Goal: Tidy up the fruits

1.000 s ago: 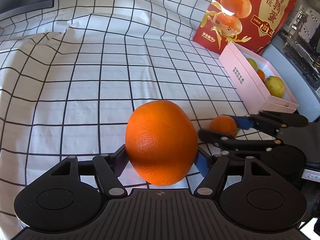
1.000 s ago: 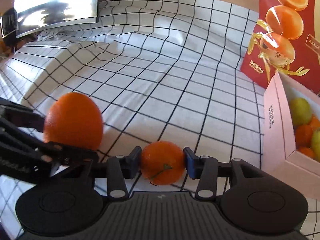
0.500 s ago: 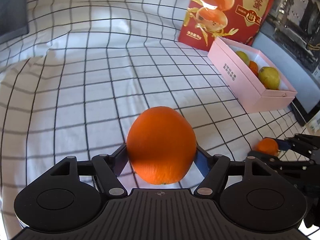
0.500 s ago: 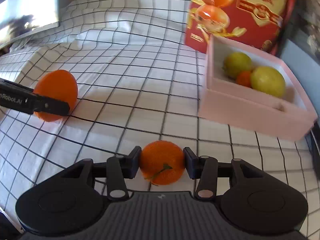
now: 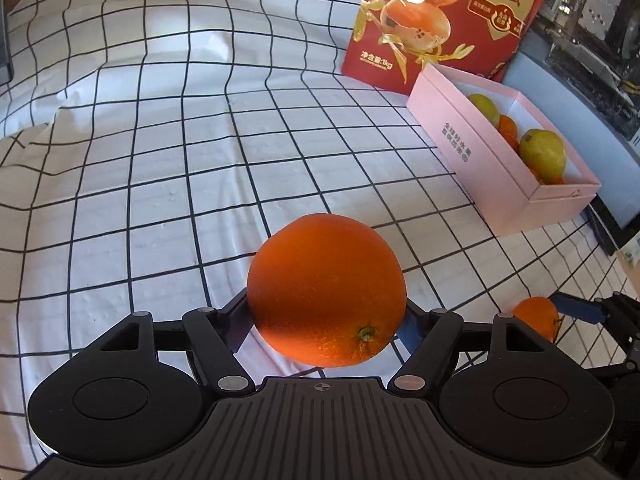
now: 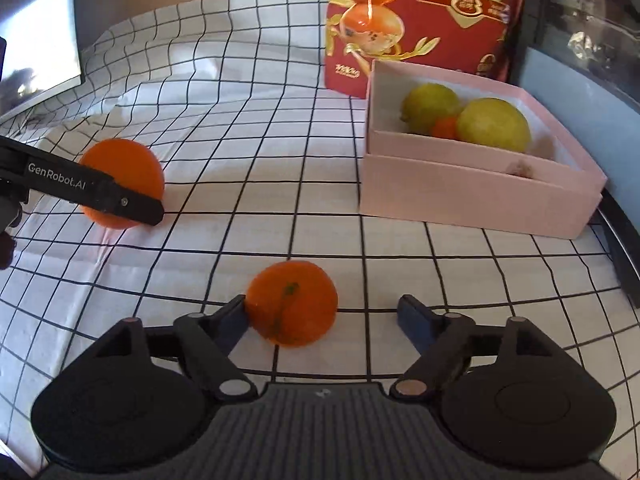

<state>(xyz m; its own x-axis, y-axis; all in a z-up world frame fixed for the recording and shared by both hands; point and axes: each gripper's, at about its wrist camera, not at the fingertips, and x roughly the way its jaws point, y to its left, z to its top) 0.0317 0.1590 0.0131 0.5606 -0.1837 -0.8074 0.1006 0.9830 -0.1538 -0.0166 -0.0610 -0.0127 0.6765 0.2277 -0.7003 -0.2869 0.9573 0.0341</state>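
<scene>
My left gripper is shut on a large orange and holds it above the checked cloth; the orange also shows in the right wrist view. My right gripper is open. A small mandarin sits between its jaws, touching the left pad with a gap to the right one; it also shows in the left wrist view. The pink box at the right holds two yellow-green fruits and a small orange fruit.
A red snack bag stands behind the pink box. A monitor stands at the far left. Dark equipment lies beyond the box at the right. The checked cloth has folds at the back left.
My right gripper has opened off the mandarin and swung toward the pink box. My left gripper has kept hold of the large orange and turned toward the box.
</scene>
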